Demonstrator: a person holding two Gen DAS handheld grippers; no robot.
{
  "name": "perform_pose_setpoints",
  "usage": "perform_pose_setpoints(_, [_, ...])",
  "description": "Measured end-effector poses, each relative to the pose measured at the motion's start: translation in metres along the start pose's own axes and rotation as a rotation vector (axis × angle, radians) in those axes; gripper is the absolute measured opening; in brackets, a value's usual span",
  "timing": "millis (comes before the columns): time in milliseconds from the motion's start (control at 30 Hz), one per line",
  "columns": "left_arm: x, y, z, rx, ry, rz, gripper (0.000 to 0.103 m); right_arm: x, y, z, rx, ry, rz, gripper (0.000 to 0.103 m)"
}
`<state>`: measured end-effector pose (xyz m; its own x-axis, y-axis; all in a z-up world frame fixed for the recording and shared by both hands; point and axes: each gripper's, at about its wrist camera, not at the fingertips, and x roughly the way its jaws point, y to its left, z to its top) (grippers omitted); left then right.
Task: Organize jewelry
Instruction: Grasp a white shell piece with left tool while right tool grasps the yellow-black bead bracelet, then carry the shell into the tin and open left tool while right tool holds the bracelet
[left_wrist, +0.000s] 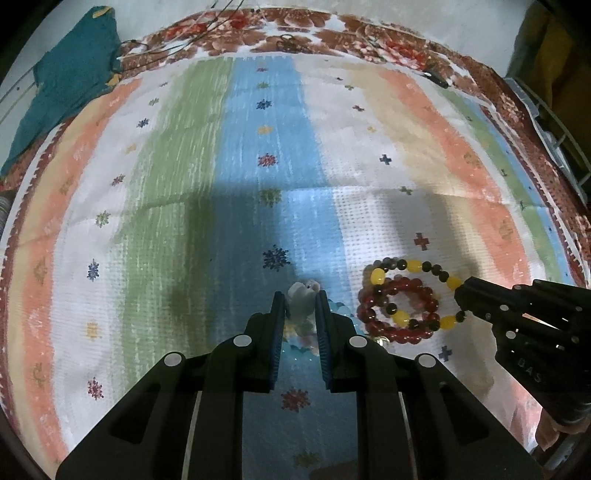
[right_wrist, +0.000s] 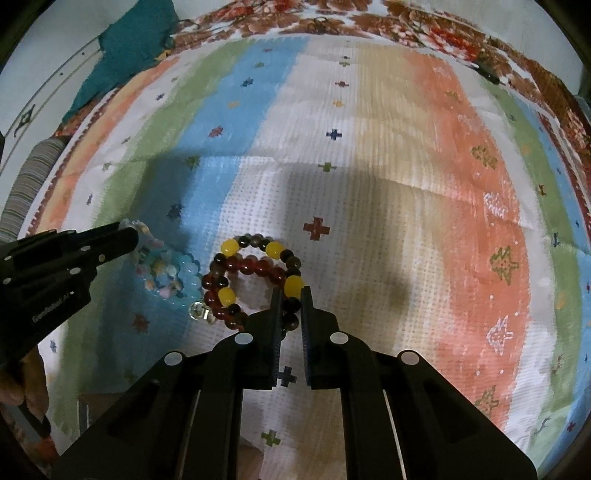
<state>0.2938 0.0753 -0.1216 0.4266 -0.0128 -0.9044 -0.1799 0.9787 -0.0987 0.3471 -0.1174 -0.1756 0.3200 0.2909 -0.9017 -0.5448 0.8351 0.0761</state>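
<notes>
**Both grippers clamped on bracelets over striped cloth**

Left gripper (left_wrist: 300, 301): jaws nearly together, pinching a pale charm of the pastel bead bracelet (right_wrist: 173, 275), whose light blue beads lie just beside the red bracelet (left_wrist: 400, 314). Right gripper (right_wrist: 289, 295): jaws drawn fully in, gripping the yellow-and-dark bead bracelet (right_wrist: 258, 254) at its near edge, beside a yellow bead. That bracelet overlaps the red one. A small silver ring (right_wrist: 201, 310) lies touching the red beads. All rest on the striped cloth (left_wrist: 258, 155). A teal fabric (left_wrist: 70, 77) sits at the far left corner
</notes>
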Motion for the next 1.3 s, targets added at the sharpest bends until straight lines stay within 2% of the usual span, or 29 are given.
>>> perform_pose_setpoints(100, [-0.007, -0.003, -0.001, 0.004, -0.013, -0.002, 0.016, -0.010, 0.009, 0.002, -0.031, -0.028, -0.024, 0.010])
perform_pose_setpoints(467, [-0.038, -0.009, -0.009, 0.011, -0.064, 0.002, 0.016, -0.054, 0.025, 0.001, -0.070, -0.135, -0.020, 0.010])
perform_pose_setpoints(833, [-0.069, -0.018, -0.020, 0.065, -0.101, 0.033, 0.016, -0.072, 0.032, -0.012, -0.086, -0.167, -0.026, 0.010])
perform_pose_setpoints(1300, [-0.097, -0.015, -0.033, 0.040, -0.142, -0.005, 0.016, -0.102, 0.040, -0.027, -0.080, -0.238, -0.008, 0.010])
